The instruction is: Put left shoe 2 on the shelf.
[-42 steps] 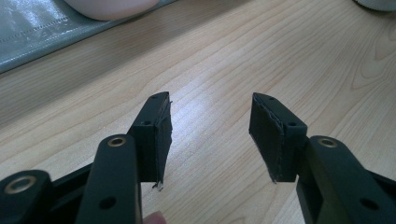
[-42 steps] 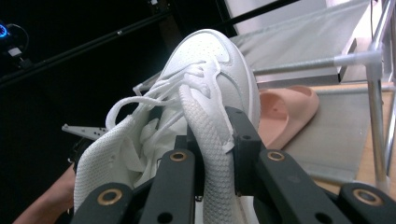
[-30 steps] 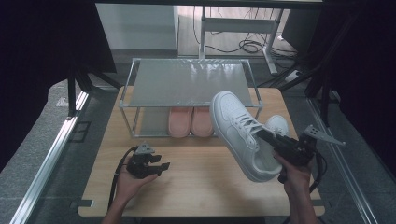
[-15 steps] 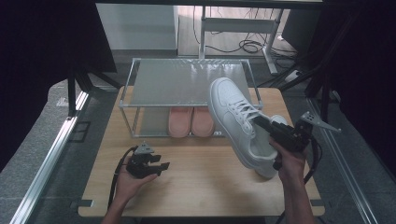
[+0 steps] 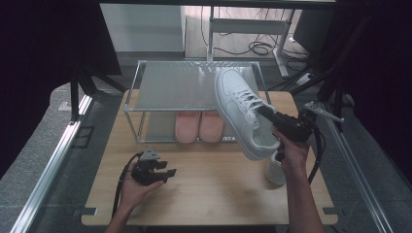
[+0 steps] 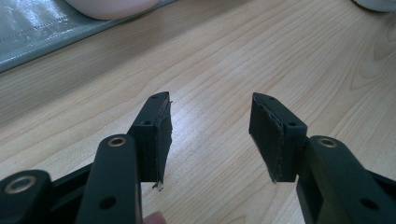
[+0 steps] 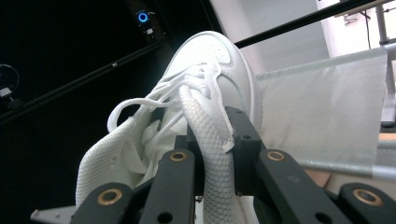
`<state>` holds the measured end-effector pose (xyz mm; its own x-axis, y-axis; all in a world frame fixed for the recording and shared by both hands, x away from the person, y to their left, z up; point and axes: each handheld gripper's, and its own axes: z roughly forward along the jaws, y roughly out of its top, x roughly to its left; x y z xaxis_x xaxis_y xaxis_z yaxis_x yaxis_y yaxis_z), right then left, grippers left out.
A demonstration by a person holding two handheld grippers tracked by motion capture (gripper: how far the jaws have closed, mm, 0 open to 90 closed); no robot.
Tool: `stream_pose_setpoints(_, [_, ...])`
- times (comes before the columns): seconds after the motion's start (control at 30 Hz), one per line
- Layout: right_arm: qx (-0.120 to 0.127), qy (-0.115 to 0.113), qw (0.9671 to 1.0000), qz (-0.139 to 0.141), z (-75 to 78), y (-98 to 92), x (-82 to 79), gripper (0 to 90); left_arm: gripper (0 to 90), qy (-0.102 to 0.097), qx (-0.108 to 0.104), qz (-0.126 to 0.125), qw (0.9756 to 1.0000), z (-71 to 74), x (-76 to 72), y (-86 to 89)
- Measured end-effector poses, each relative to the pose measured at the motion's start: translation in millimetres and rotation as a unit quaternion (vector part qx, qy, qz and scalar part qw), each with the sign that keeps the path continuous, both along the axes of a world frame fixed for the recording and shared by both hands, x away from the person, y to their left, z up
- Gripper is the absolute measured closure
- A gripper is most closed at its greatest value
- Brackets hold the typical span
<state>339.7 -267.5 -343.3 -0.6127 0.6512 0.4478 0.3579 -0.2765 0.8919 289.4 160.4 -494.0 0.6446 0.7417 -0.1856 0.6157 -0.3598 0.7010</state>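
My right gripper is shut on the collar of a white sneaker and holds it in the air, toe tilted toward the top shelf of the rack. In the right gripper view the sneaker stands toe-up, its padded collar pinched between the two black jaws of the right gripper. A second white sneaker lies on the table beneath the right hand, mostly hidden. My left gripper rests on the wooden table in the person's left hand, open, with nothing between its fingers.
A low metal rack with a frosted top shelf stands at the table's far side. Pink slippers sit on its lower level. Metal rails run along both sides of the table. Cables lie on the floor beyond the rack.
The right gripper has carried the white sneaker up and toward the rack; its toe now overlaps the top shelf's right part. The left gripper has stayed in place.
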Motion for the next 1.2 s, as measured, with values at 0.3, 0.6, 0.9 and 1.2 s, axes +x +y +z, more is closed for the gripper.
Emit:
stream_pose_setpoints(0.3, [-0.007,0.006,0.9999,-0.006,10.2,17.5,21.2,81.8,49.6,0.000,-0.006,-0.009,0.9999,1.6,-0.8,-3.9])
stream_pose_setpoints(0.6, [-0.005,0.017,0.9998,-0.007,11.3,35.7,40.3,81.8,49.4,-0.003,-0.012,-0.016,0.9998,5.7,-3.0,-6.9])
stream_pose_setpoints(0.9, [0.000,0.022,0.9997,-0.009,17.8,48.7,53.4,81.7,49.3,-0.001,-0.016,-0.018,0.9997,5.1,-2.8,-7.1])
stream_pose_setpoints(1.2, [0.003,0.029,0.9995,-0.014,21.1,60.6,65.3,81.7,49.3,-0.005,-0.022,-0.019,0.9996,8.0,-4.3,-6.2])
